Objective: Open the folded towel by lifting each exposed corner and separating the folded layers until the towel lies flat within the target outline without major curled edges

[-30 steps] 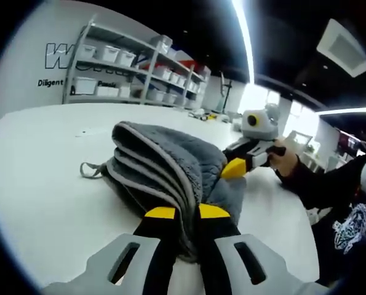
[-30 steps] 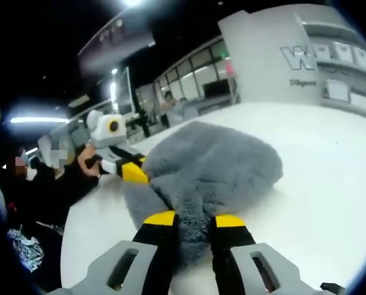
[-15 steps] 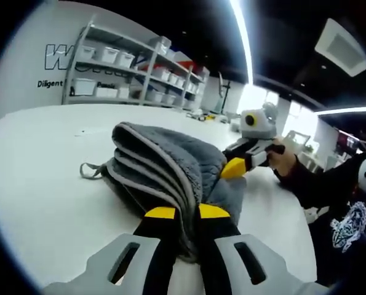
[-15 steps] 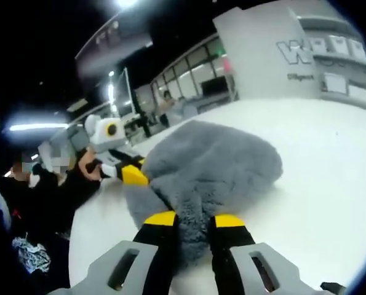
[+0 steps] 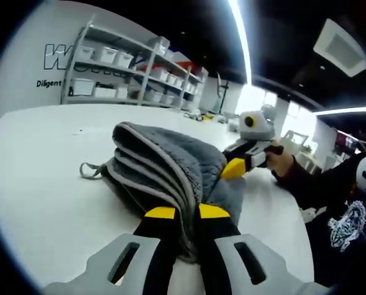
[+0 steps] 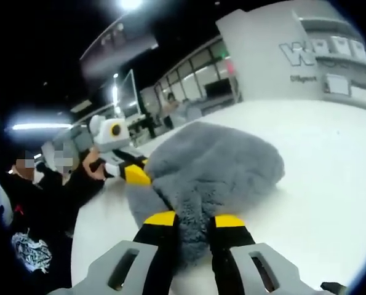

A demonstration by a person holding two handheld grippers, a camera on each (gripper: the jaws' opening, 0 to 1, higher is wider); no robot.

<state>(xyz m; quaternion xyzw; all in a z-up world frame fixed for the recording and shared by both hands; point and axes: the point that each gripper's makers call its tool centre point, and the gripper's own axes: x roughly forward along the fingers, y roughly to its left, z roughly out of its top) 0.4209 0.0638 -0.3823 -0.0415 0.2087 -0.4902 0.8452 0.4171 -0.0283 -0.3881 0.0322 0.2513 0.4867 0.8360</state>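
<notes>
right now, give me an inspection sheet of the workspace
surface: white table, bare around the towel; no target outline seen
job's things: grey towel, folded in layers, bunched, hanging loop on the table
clutter: nothing seen near the towel; small items far off, too small to tell
grippers: left tongs shut on the towel's near edge; right tongs shut on its opposite edge
cables: nothing seen
surroundings: shelving with white bins, wall lettering, ceiling light strip, person's hand and dark sleeve
</notes>
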